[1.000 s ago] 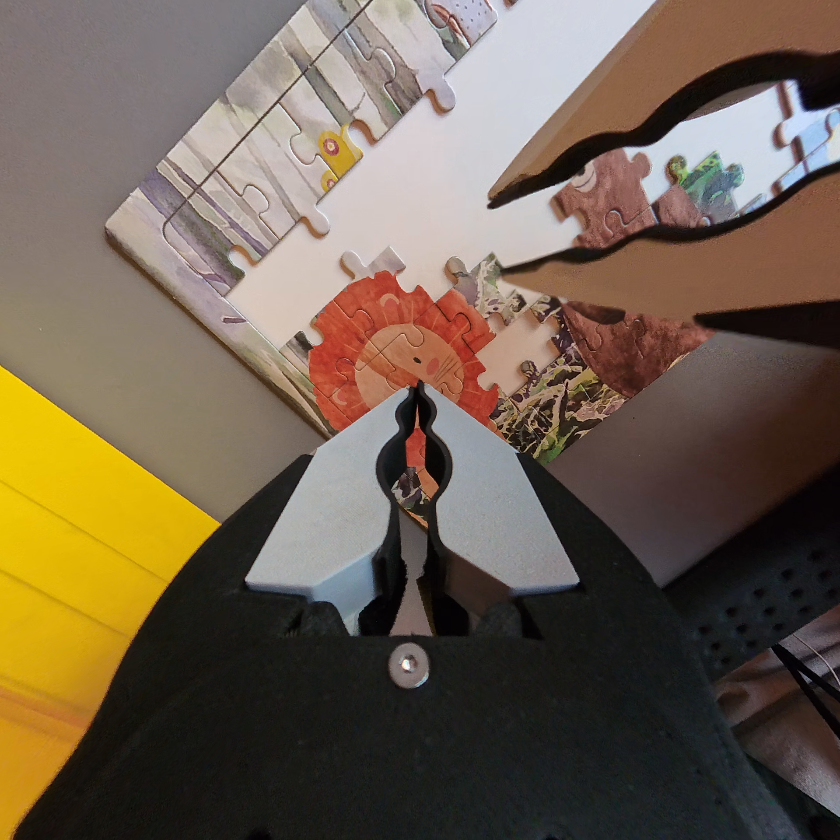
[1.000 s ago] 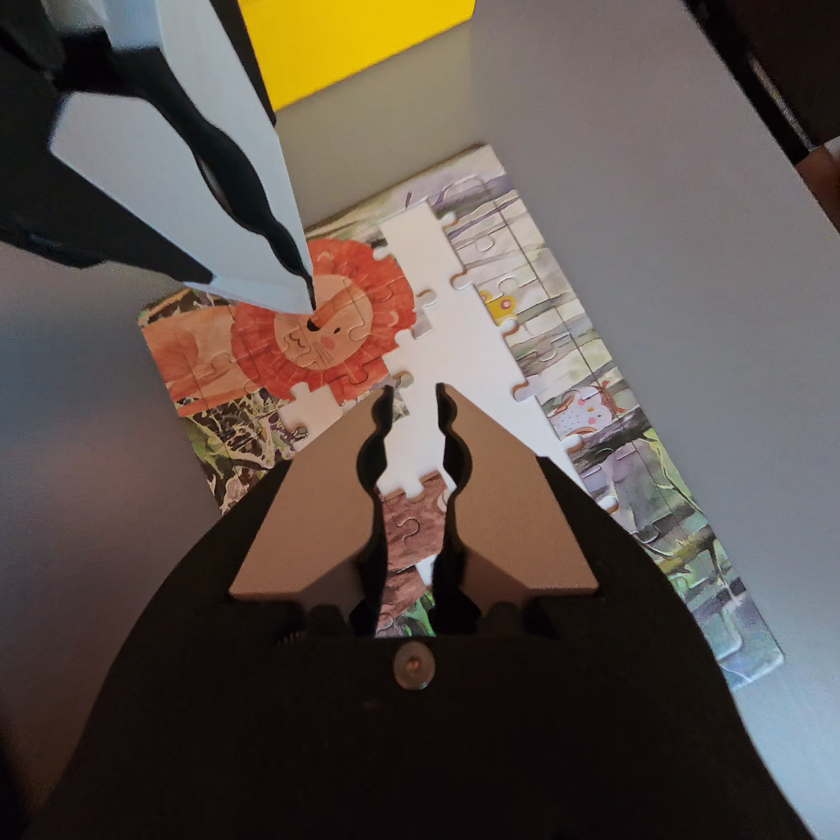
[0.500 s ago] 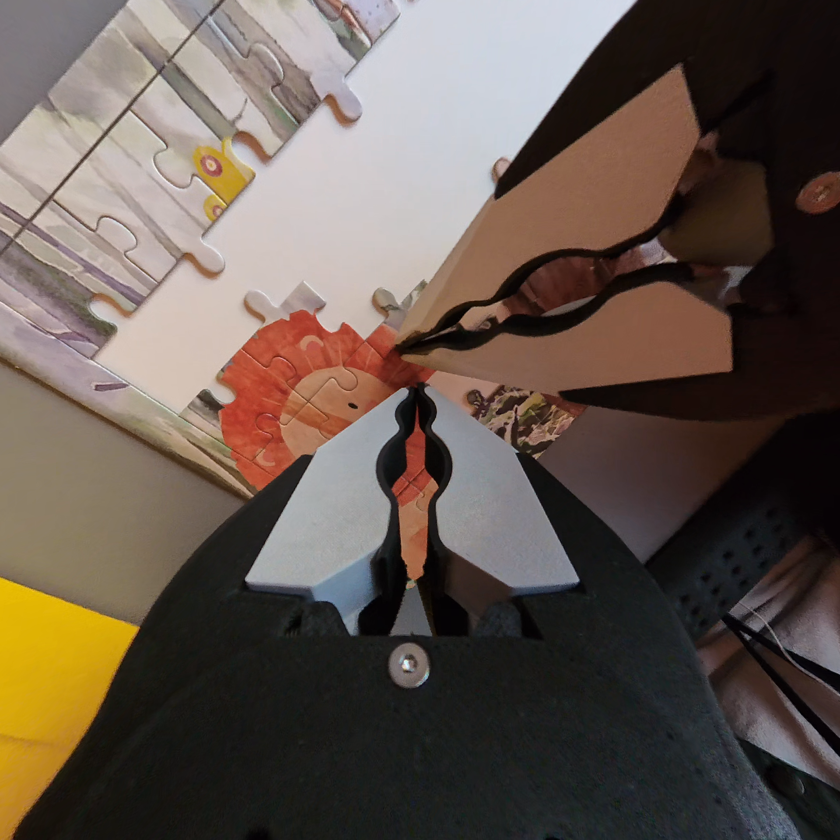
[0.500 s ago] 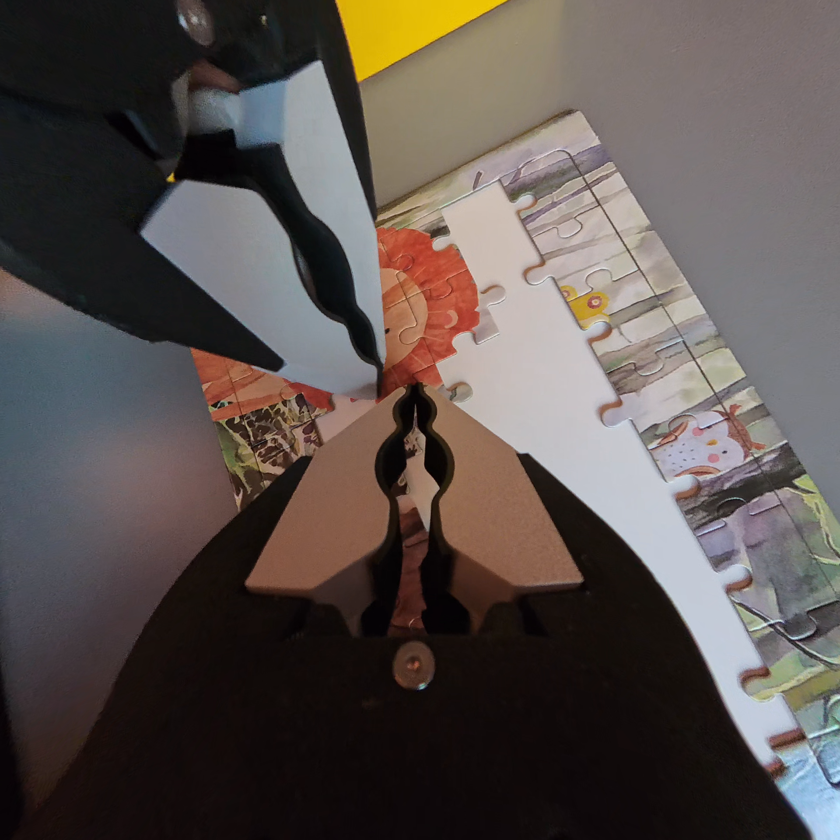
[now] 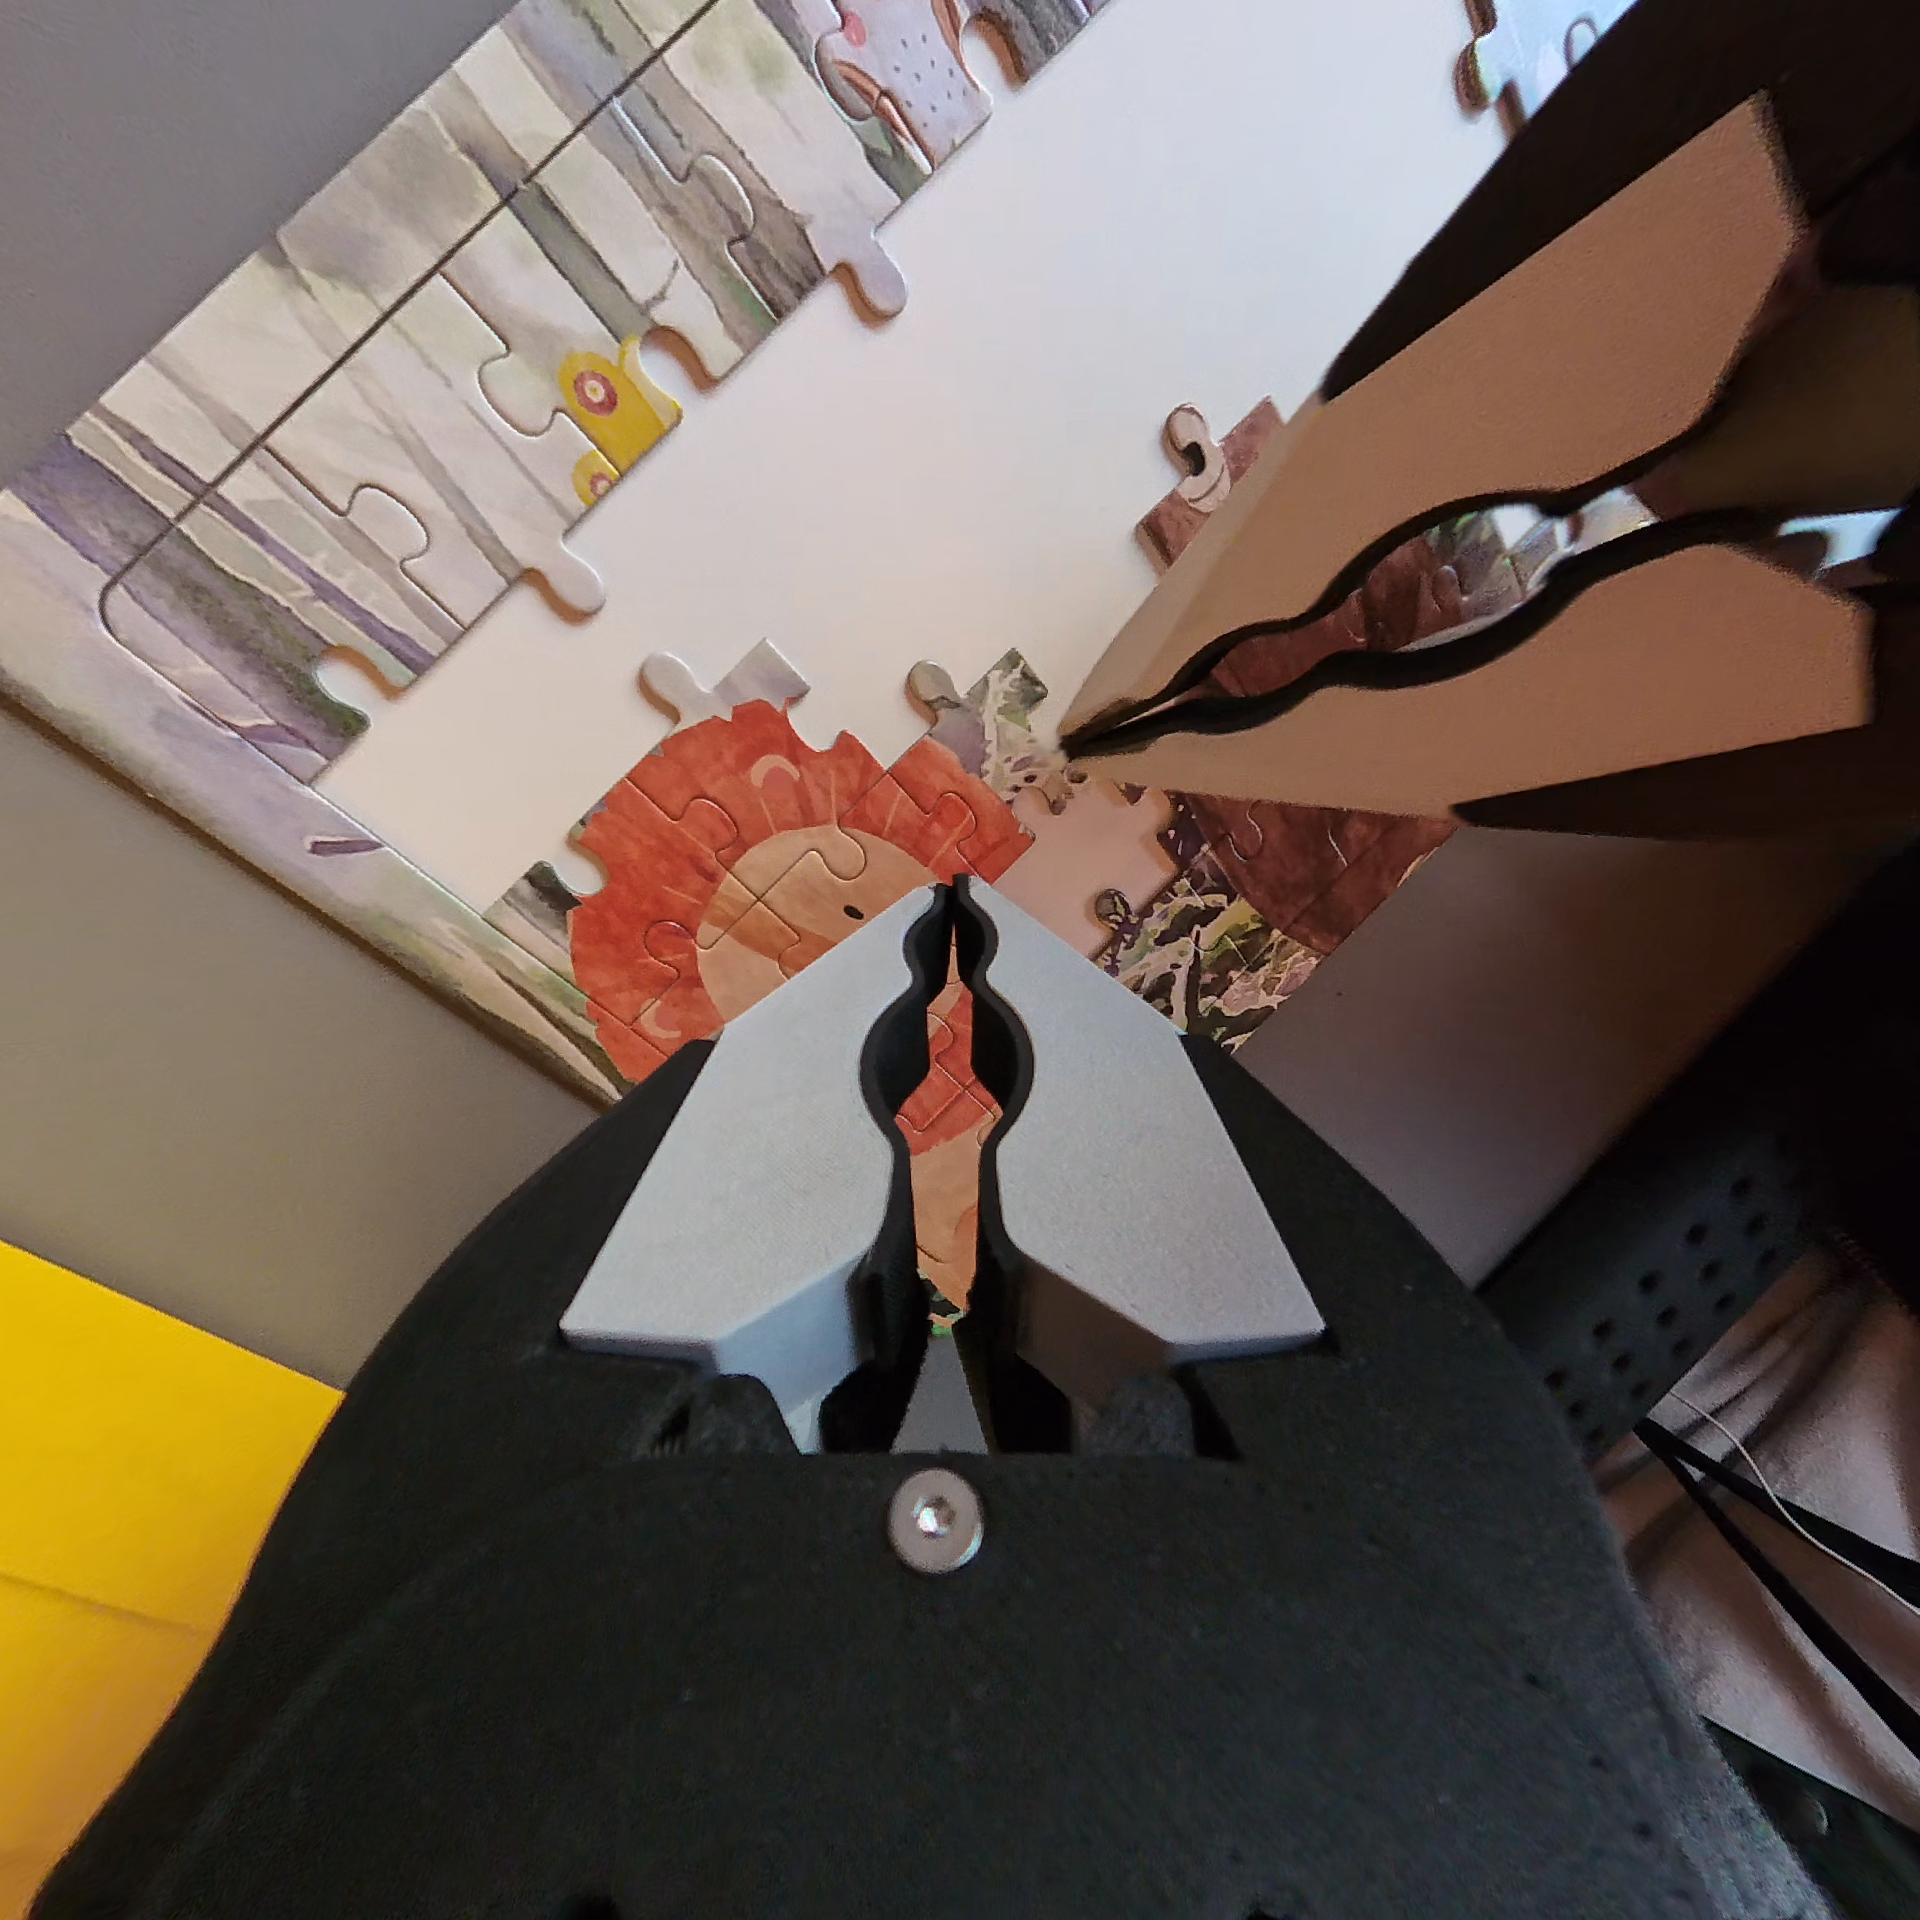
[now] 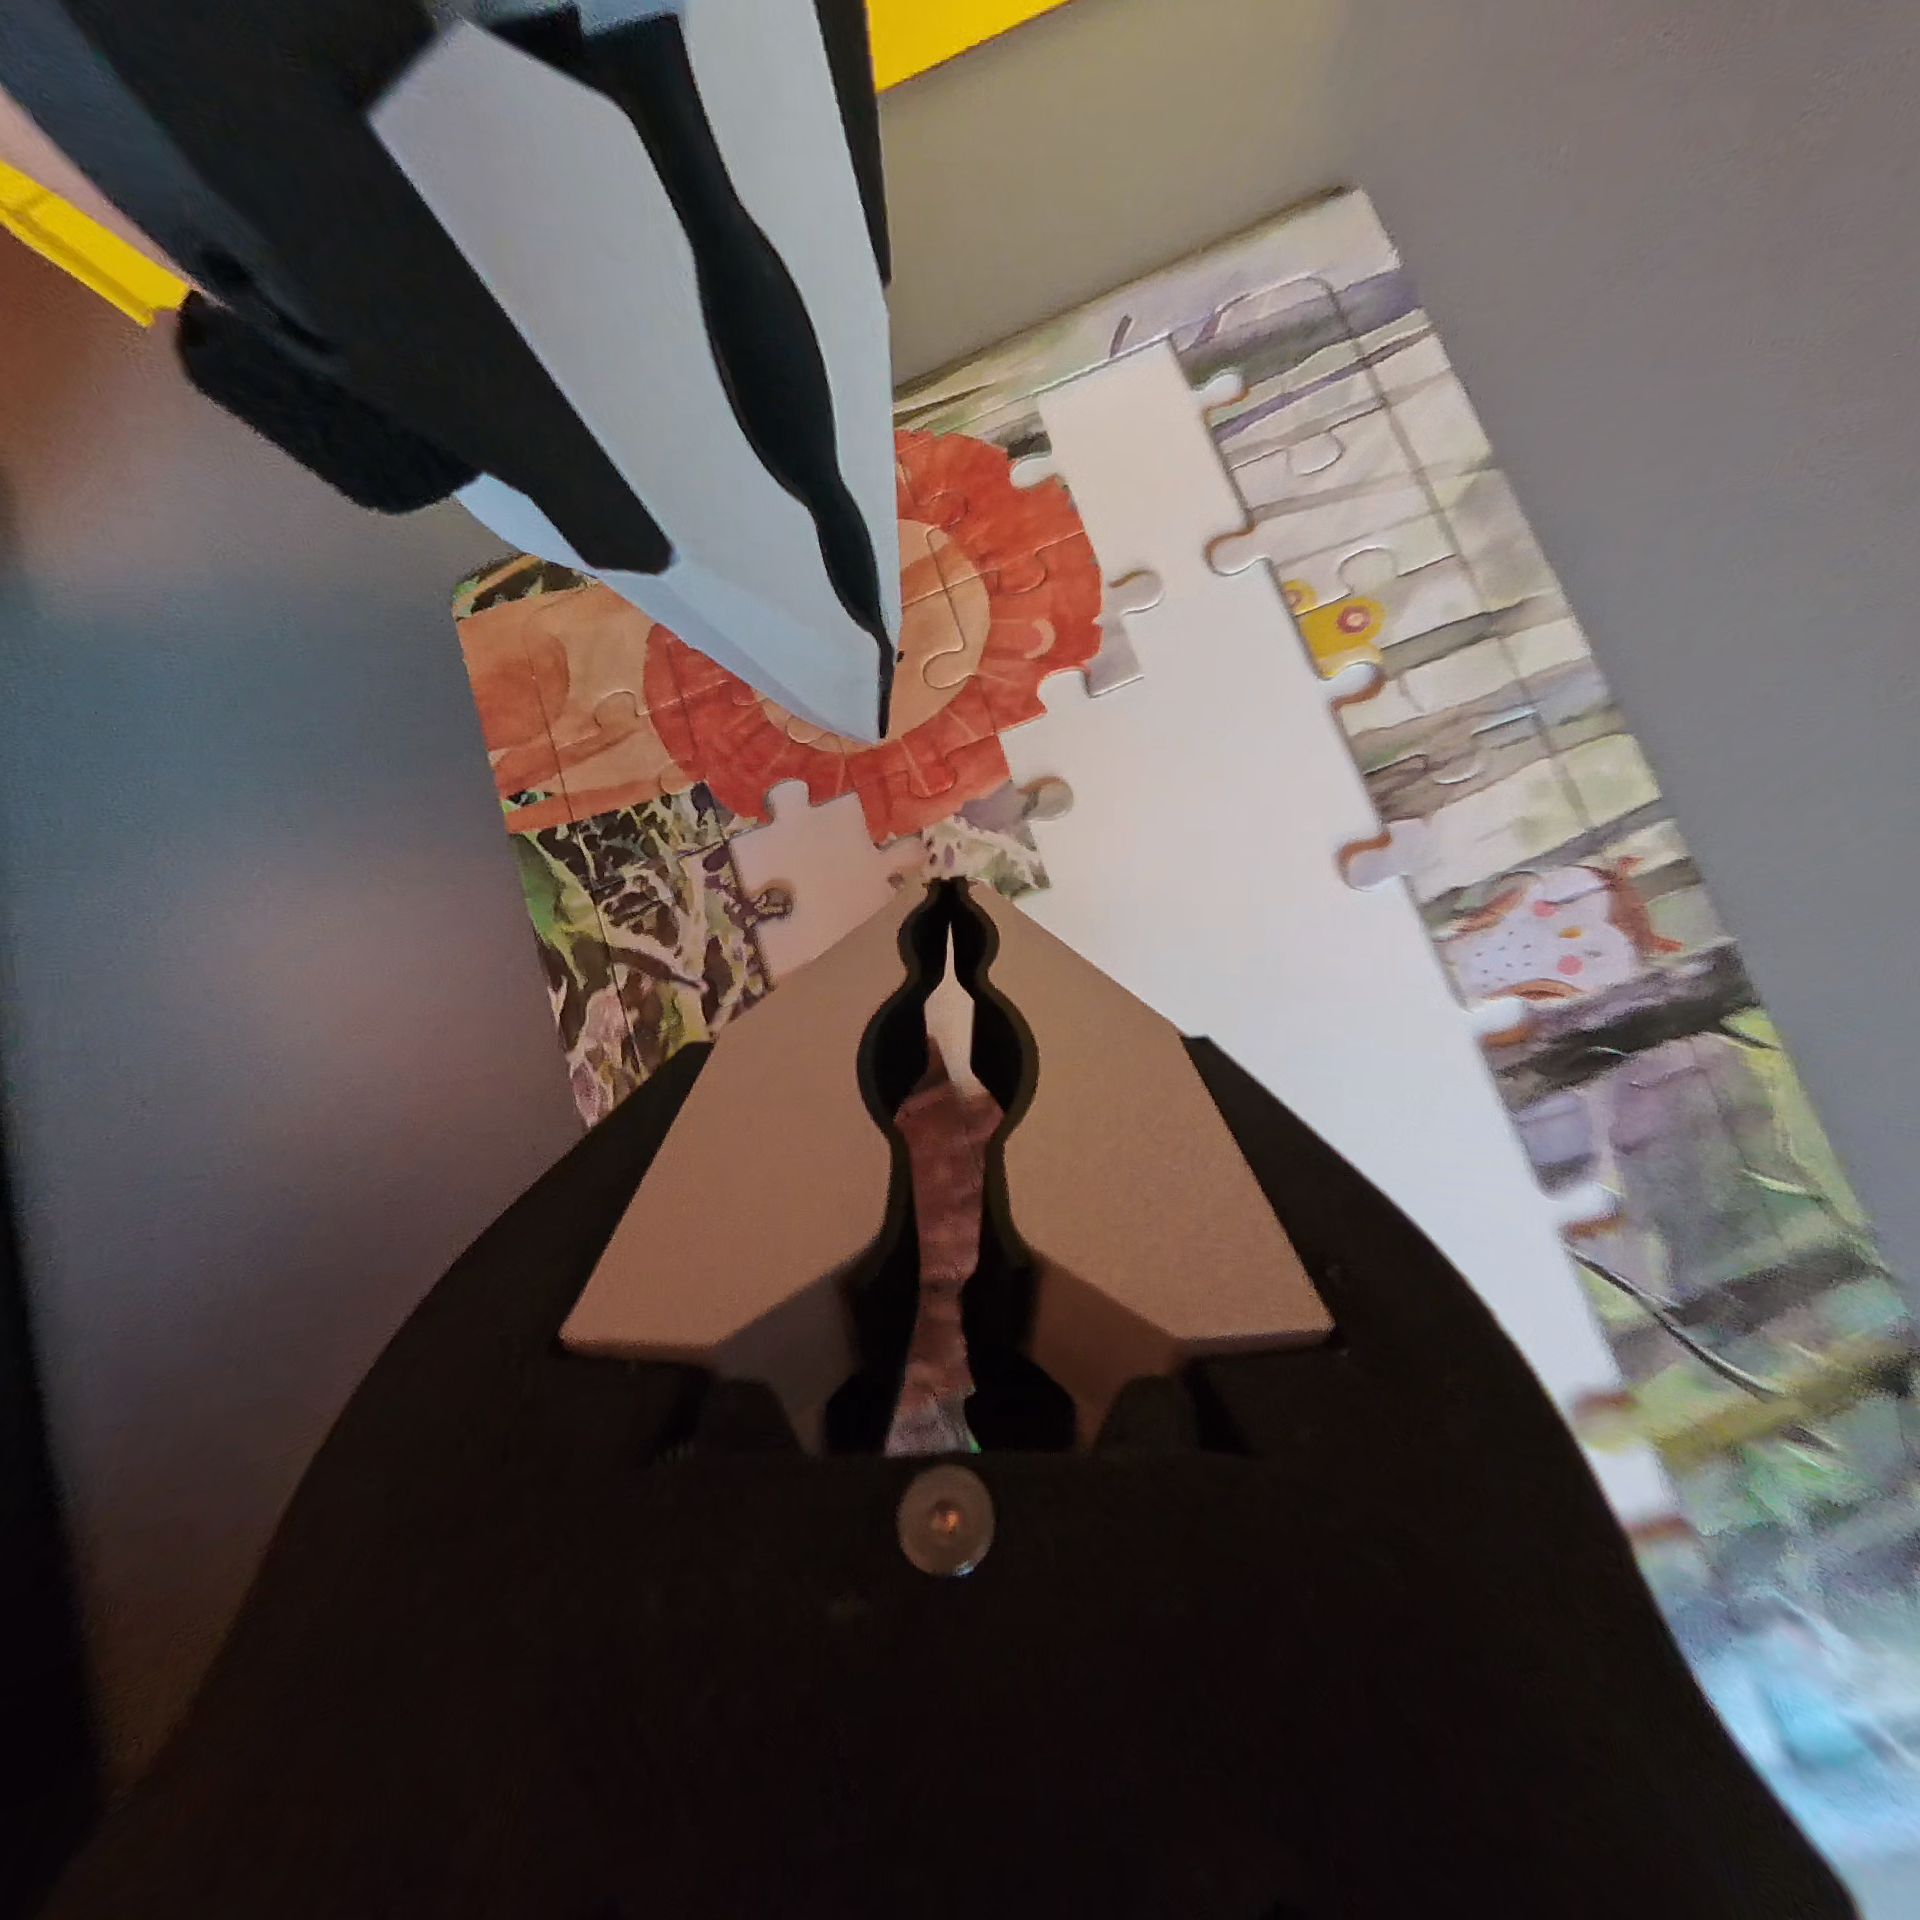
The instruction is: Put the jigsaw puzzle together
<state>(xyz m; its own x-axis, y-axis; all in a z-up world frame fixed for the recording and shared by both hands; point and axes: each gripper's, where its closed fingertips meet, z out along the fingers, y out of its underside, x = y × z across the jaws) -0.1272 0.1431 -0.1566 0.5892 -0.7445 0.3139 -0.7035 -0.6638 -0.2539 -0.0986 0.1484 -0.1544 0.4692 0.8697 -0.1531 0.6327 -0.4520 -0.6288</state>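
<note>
The jigsaw lies in its tray, with bare white backing (image 5: pixel 935 416) across the middle. An orange-maned lion (image 5: pixel 727 831) is assembled at the near edge. My left gripper (image 5: pixel 958 883) is shut and empty, tips down on the lion's face; it also shows in the right wrist view (image 6: pixel 883 727). My right gripper (image 6: pixel 948 888) is shut, its tips against the edge of a grey-green foliage piece (image 6: pixel 997 836) beside the mane. In the left wrist view it (image 5: pixel 1070 743) comes in from the right. A small empty slot (image 6: pixel 810 862) lies left of that piece.
Pale forest pieces (image 5: pixel 468 364) fill the far side of the tray. Brown pieces (image 5: pixel 1340 862) lie under the right gripper. The grey table (image 5: pixel 208 1039) ends at an edge (image 5: pixel 1455 1143), with a black perforated surface (image 5: pixel 1683 1299) and cables (image 5: pixel 1818 1538) beyond. A yellow sheet (image 5: pixel 125 1455) lies nearby.
My right gripper was open above the tray a second ago; it has shut and come down to the foliage piece by the lion. My left gripper stayed shut on the lion's face.
</note>
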